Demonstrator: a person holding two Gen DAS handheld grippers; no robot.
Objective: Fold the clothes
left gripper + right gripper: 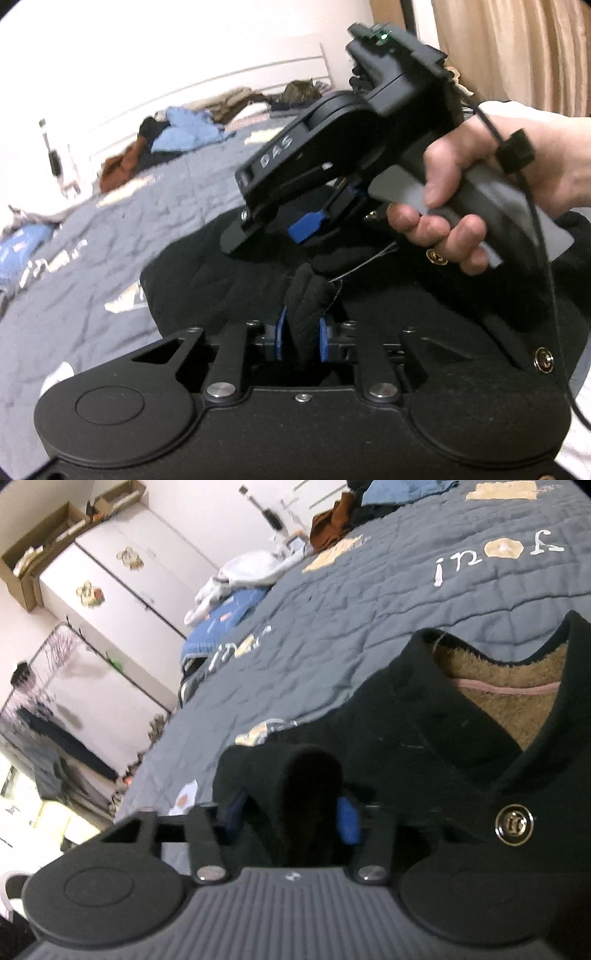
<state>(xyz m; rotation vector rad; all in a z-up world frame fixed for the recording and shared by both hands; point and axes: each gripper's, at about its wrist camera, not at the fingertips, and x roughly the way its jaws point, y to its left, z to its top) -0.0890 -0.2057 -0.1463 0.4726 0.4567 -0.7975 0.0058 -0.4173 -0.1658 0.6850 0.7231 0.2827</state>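
Black jacket (424,716) on the bed, folds pinched in left gripper (301,338) and right gripper (295,812).

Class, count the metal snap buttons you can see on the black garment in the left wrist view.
3: one snap beneath the gripping hand, one half-hidden above it, one at right. Folds may hide more.

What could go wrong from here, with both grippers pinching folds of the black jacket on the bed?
1. The left gripper holds only a narrow pinch of the black jacket; the thick fabric could slip out when lifted.
2. A loose thread by that pinch might snag on the fingers.
3. The right gripper and right hand work close above the left; they could collide.
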